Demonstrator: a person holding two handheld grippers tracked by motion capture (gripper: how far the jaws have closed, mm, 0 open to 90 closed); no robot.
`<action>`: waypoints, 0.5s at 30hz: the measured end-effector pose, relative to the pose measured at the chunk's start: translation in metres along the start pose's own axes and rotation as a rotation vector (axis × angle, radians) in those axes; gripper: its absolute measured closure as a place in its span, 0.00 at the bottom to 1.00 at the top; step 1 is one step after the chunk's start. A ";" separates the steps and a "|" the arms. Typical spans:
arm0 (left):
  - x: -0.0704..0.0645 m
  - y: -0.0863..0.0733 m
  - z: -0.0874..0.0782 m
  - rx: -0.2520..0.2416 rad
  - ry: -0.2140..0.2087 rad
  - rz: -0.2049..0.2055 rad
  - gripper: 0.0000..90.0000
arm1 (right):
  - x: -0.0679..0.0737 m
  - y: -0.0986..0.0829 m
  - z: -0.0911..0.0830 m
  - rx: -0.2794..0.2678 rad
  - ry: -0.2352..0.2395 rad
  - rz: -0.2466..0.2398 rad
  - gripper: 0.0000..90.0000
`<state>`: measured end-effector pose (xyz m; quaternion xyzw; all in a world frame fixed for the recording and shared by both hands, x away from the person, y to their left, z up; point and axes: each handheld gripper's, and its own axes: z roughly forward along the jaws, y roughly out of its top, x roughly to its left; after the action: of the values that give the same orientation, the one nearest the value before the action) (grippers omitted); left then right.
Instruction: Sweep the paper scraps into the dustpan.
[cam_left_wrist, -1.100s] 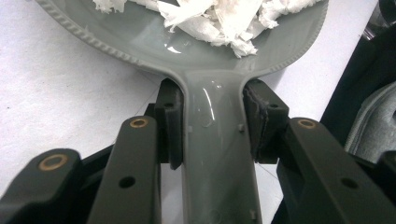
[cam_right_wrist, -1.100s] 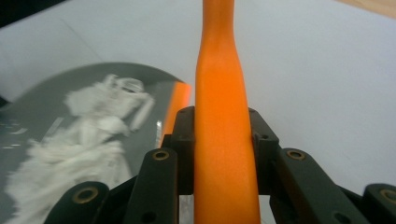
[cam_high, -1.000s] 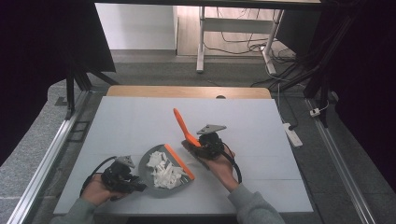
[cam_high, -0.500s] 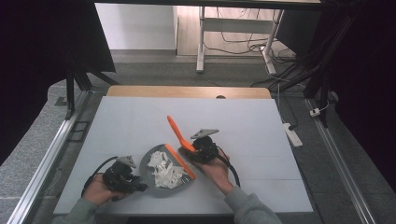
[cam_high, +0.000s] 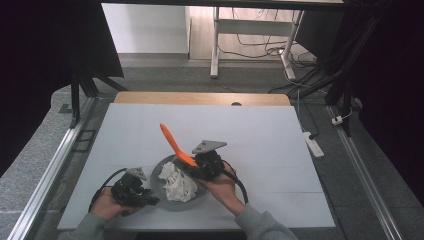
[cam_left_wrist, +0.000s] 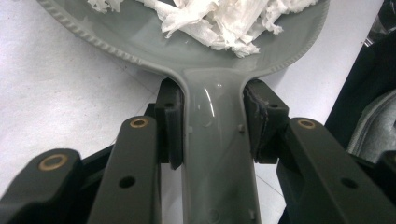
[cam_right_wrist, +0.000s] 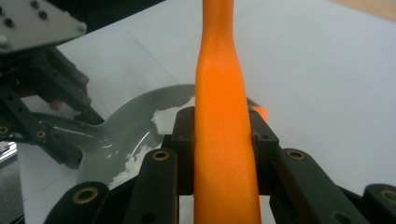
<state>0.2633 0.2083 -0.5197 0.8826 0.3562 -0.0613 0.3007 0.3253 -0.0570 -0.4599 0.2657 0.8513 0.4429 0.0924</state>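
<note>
2 grippers at near edge of white table, each clamped on a handle.

Left gripper (cam_high: 134, 189) near-left; in the left gripper view both pads press the sides of the handle of the grey plastic dustpan (cam_left_wrist: 219, 140), jaws closed on it. Dustpan flat on the white tabletop (cam_high: 260, 135), near centre, with a pile of shredded white paper (cam_high: 177, 181) in its bowl. Right gripper (cam_high: 207, 162) just right of the dustpan, jaws closed on the orange plastic brush handle (cam_right_wrist: 226, 140), which tilts up toward far-left above the dustpan's far edge. Brush head end hidden, can't tell if it touches the paper.
</note>
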 end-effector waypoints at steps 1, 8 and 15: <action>0.000 0.000 0.000 -0.001 0.000 -0.001 0.68 | -0.003 0.001 -0.003 -0.006 -0.006 0.005 0.78; 0.000 0.000 0.000 -0.009 0.004 -0.001 0.68 | -0.018 0.001 -0.013 -0.026 -0.033 0.031 0.78; 0.002 -0.002 0.000 -0.025 0.010 0.001 0.68 | -0.027 0.001 -0.018 -0.032 -0.049 0.053 0.78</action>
<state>0.2640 0.2106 -0.5217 0.8792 0.3580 -0.0523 0.3099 0.3414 -0.0840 -0.4506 0.2972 0.8344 0.4520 0.1056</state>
